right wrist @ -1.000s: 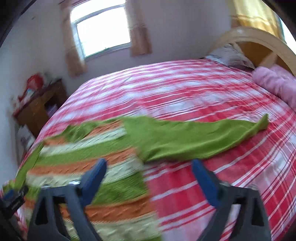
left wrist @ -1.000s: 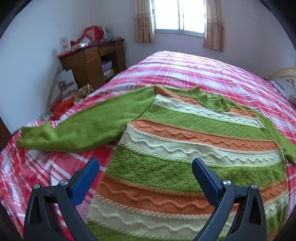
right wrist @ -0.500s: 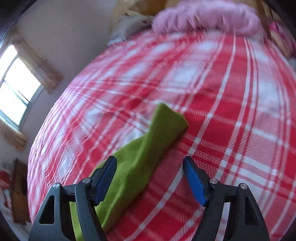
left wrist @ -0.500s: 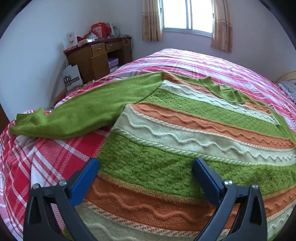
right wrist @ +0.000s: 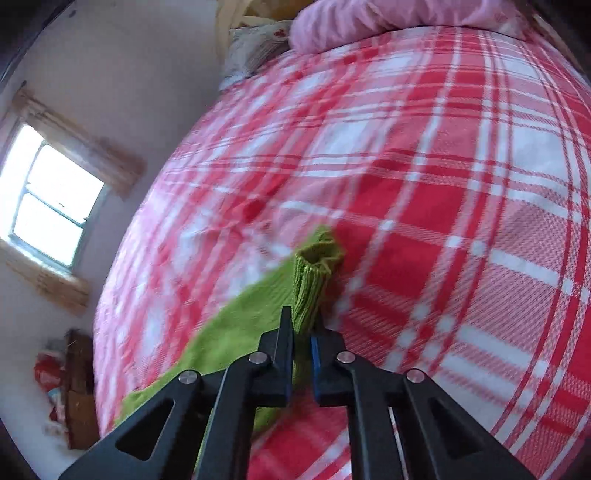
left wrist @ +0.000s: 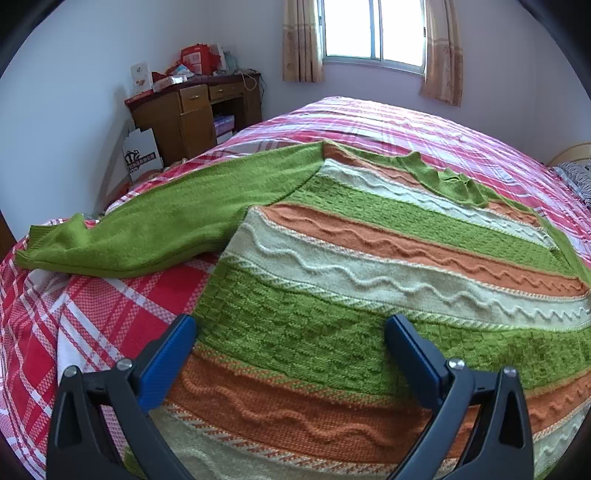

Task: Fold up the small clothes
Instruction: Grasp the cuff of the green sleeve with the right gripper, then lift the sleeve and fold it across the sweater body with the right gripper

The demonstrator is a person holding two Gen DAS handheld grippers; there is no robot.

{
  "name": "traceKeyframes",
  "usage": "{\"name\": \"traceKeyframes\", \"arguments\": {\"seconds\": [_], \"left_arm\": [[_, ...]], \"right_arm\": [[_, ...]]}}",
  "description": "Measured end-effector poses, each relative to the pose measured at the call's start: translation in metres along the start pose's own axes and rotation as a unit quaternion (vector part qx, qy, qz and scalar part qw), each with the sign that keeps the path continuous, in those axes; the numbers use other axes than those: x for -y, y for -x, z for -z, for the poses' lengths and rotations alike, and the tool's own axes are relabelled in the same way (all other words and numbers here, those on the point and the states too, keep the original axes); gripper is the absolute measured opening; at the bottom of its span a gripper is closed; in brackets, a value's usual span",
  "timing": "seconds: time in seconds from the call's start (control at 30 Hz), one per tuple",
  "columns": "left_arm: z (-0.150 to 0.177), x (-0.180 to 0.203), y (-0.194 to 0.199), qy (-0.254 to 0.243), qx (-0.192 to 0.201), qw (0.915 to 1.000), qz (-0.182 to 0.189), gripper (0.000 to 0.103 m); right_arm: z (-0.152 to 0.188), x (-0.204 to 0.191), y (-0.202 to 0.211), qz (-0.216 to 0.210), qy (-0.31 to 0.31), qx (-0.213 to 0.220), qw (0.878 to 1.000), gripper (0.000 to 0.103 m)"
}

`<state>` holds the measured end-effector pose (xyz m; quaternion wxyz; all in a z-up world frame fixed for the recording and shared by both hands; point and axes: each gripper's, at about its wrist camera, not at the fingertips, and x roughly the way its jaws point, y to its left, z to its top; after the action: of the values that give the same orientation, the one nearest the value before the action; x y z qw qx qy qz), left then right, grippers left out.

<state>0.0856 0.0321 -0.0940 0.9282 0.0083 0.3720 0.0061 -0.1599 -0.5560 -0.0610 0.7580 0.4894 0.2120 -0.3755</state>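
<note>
one bed (left wrist: 110,306) filled the room, its red, pink and white plaid cover spread flat and taking up most of both views. a curtained window (left wrist: 373,29) stood in the pale far wall, and a cluttered wooden desk (left wrist: 192,114) sat in the corner with a white paper bag (left wrist: 142,155) leaning at its foot. a pink blanket (right wrist: 388,18) and a pillow (right wrist: 255,48) lay at the headboard end. the striped sweater (left wrist: 369,258) lay front-up on the cover, both green sleeves stretched sideways. the left gripper (left wrist: 291,343) hung low over its hem with the blue fingers wide apart and nothing between them. the right gripper (right wrist: 301,332) had pinched tight on the ribbed sleeve cuff (right wrist: 314,277), which stood up bunched between its pads. a second earlier that gripper had been spread open over the sweater's body; half a second earlier it was still open, straddling the sleeve near its cuff. the left one had sunk slightly toward the knit.
</note>
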Motion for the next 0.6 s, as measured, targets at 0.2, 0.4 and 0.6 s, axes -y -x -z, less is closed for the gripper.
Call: {"name": "traceKeyframes", "arguments": {"seconds": [0.2, 0.4, 0.6], "left_arm": [[-0.006, -0.009, 0.010, -0.005, -0.032, 0.9994, 0.014, 0.103], [-0.013, -0.041, 0.037, 0.030, 0.002, 0.9993, 0.020, 0.103], [-0.028, -0.080, 0.059, 0.065, 0.038, 0.9970, 0.017, 0.103]], "right_arm": [[0.031, -0.089, 0.049, -0.077, 0.085, 0.006, 0.993, 0.007], [0.104, -0.209, 0.081, -0.175, 0.181, -0.029, 0.967, 0.007], [0.209, -0.313, 0.064, -0.241, 0.251, -0.099, 0.932, 0.007]]}}
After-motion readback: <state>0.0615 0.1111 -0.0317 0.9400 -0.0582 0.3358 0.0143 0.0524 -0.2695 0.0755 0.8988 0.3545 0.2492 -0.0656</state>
